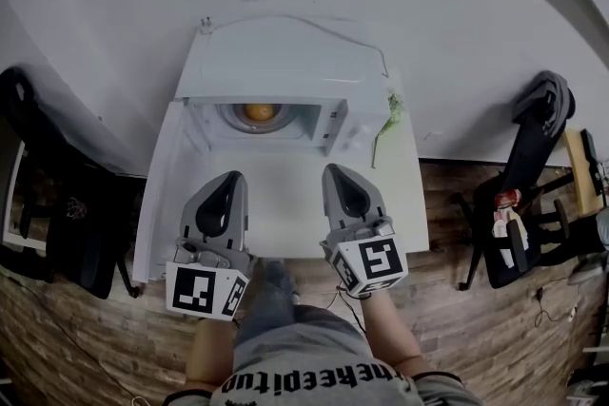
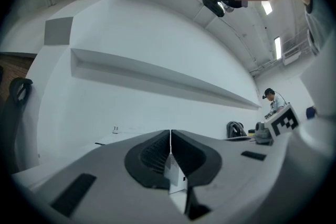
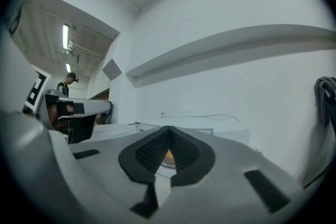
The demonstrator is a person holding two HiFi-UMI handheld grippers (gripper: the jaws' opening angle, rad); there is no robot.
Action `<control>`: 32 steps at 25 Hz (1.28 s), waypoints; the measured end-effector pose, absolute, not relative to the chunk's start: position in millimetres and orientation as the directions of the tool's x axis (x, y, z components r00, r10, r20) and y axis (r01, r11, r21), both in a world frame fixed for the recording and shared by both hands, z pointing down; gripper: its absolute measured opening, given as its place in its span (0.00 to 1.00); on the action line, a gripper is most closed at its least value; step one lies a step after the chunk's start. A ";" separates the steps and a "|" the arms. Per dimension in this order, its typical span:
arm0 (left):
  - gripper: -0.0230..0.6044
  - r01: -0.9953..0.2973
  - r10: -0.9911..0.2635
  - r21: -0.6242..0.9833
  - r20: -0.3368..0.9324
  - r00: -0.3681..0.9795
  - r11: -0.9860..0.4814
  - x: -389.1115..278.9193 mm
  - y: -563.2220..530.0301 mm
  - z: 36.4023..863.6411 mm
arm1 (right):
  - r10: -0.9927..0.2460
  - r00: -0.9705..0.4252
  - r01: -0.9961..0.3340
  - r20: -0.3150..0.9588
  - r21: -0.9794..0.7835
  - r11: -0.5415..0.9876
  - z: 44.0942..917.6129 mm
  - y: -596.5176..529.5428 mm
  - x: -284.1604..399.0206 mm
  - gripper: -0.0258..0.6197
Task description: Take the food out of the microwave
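The white microwave [image 1: 278,64] stands at the back of a white table [image 1: 285,214], its cavity open towards me. Inside lies an orange round food [image 1: 259,111] on a plate. The same orange food [image 3: 168,156] peeks through the gap behind the right gripper's jaws. My left gripper [image 1: 231,176] and right gripper [image 1: 335,171] hover side by side over the table in front of the microwave, a short way from the cavity. Both have jaws closed together with nothing in them. In the left gripper view the left gripper [image 2: 170,134] shows its jaws meeting along a thin line.
A green sprig [image 1: 388,121] lies on the table right of the microwave. A thin cable [image 1: 333,38] runs over the microwave's top. A dark chair [image 1: 57,204] stands at the left, a black chair [image 1: 528,166] with items at the right. A white wall is behind.
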State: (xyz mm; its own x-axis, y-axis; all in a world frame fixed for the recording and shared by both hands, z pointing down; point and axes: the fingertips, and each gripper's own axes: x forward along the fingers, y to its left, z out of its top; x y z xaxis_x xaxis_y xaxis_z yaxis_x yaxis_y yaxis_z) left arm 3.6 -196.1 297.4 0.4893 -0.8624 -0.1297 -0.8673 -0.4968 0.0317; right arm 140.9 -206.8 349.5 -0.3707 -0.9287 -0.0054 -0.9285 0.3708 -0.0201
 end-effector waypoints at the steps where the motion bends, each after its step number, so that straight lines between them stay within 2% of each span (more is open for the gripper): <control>1: 0.05 -0.867 -0.862 0.032 -0.130 0.490 -0.497 3.9 -201.3 298.8 | -0.925 -0.379 -0.925 0.001 -0.021 0.379 353.3 -213.8 137.8 0.05; 18: 0.05 -0.869 -0.873 0.084 -0.043 0.486 -0.488 -1.7 -264.5 346.3 | -0.871 -0.457 -0.887 0.181 -0.160 0.432 452.4 -314.8 100.0 0.05; 28: 0.05 -0.876 -0.880 0.089 -0.025 0.474 -0.474 -6.1 -290.3 360.0 | -0.847 -0.473 -0.880 0.242 -0.170 0.443 503.4 -357.1 87.0 0.14; 32: 0.05 -0.882 -0.886 0.088 -0.014 0.463 -0.462 -10.2 -295.9 365.5 | -0.828 -0.483 -0.876 0.285 -0.166 0.453 519.2 -367.5 76.9 0.24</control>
